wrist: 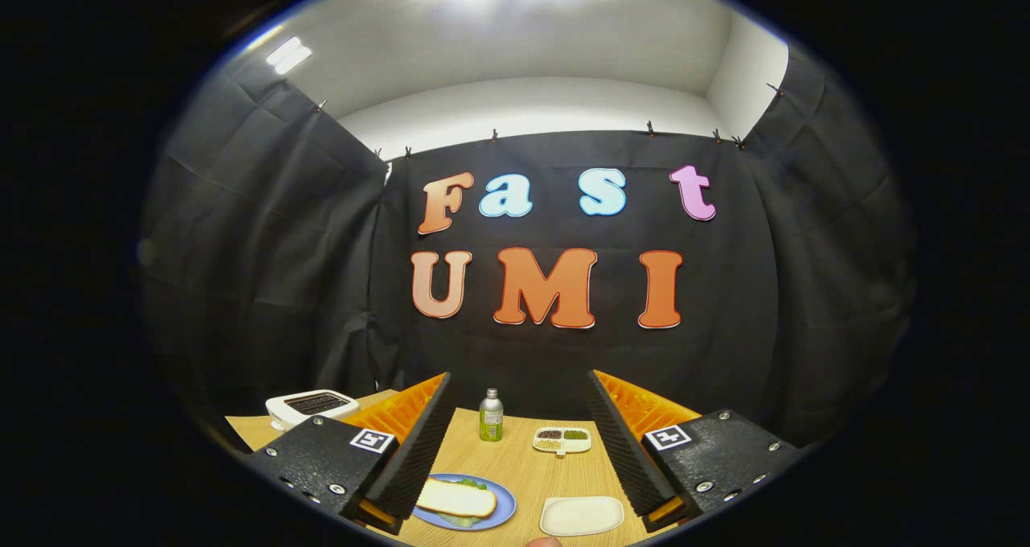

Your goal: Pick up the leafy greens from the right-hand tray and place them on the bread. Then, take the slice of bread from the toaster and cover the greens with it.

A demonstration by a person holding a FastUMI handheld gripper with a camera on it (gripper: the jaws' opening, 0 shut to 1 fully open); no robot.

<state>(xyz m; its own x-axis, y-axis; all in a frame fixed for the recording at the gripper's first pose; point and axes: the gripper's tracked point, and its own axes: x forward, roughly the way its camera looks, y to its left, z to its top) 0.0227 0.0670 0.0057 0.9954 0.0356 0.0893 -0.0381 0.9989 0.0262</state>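
My gripper (519, 418) hangs wide open above the wooden table (515, 466); a bread slice (456, 499) covers greens (475, 483) on the blue plate (503, 505).

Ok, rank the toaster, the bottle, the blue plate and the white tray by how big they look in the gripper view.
1. Blue plate and toaster: similar, toaster partly hidden by a finger, so unranked.
2. White tray: slightly smaller, though nearest.
3. Bottle: smallest, but farther off.
The gripper is open, holding nothing.
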